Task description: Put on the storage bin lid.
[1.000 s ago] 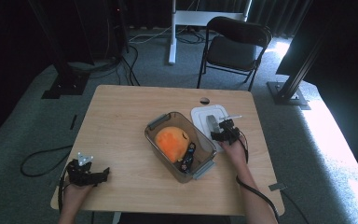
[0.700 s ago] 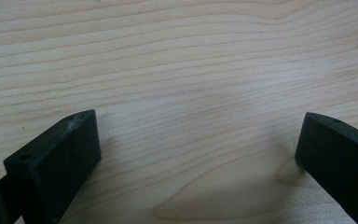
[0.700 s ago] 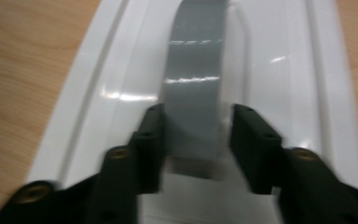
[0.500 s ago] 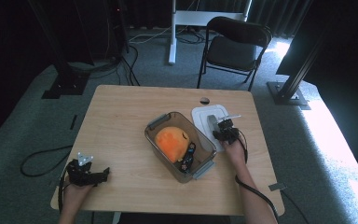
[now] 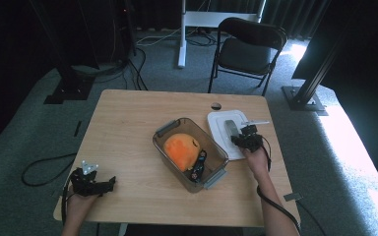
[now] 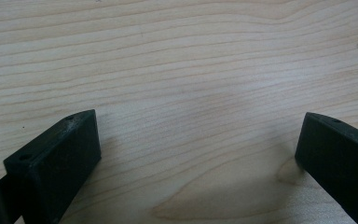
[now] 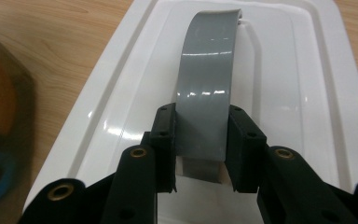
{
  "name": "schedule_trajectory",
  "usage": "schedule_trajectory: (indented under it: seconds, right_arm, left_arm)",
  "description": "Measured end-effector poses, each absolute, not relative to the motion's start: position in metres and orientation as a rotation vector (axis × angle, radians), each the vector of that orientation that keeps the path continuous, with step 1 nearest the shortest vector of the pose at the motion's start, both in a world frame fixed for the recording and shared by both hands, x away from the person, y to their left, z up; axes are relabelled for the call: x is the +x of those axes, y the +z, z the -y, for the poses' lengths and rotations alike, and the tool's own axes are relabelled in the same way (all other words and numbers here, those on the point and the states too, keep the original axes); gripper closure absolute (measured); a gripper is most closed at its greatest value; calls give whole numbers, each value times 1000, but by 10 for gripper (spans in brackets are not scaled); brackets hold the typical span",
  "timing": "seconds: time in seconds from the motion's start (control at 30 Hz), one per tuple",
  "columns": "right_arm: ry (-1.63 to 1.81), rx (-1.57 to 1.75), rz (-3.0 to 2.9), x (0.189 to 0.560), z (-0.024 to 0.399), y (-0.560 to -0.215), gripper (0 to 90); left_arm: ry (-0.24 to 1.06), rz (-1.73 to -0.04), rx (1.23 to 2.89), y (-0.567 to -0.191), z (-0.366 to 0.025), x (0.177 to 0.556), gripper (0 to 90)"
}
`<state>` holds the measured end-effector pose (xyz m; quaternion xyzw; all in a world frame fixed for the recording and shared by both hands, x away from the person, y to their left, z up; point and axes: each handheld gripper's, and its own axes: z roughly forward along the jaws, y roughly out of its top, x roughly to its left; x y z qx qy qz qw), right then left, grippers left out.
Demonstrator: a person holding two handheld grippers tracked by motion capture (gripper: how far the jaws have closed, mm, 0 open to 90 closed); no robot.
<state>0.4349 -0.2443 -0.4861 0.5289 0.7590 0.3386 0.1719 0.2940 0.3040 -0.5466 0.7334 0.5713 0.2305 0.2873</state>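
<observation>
lid (image 5: 226,135) lies just right of the clear bin (image 5: 163,129), its grey handle (image 7: 208,88) pinched by the right gripper (image 7: 200,156); best lifted level and centred over the bin. bin holds an orange ball (image 5: 179,149) and dark bits. left gripper (image 6: 198,154) spread on bare table (image 5: 128,113)

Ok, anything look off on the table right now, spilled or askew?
Nothing spilled or damaged. The clear bin sits skewed to the table edges, open, with an orange ball inside. Its white lid lies beside it, the right tongs clamped on its grey handle.
</observation>
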Motion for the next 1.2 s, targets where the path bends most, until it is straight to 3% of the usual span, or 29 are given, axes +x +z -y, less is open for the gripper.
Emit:
schedule_trajectory:
  seconds: [0.6,1.2]
  right_arm:
    - [1038,1436,-2119,409,263,-444,673]
    - [1168,1280,-2125,385,241,-396,674]
  left_arm:
    - [616,-1526,1959,-547,-304,294,4]
    - [616,-1527,1957,-547,-304,294,4]
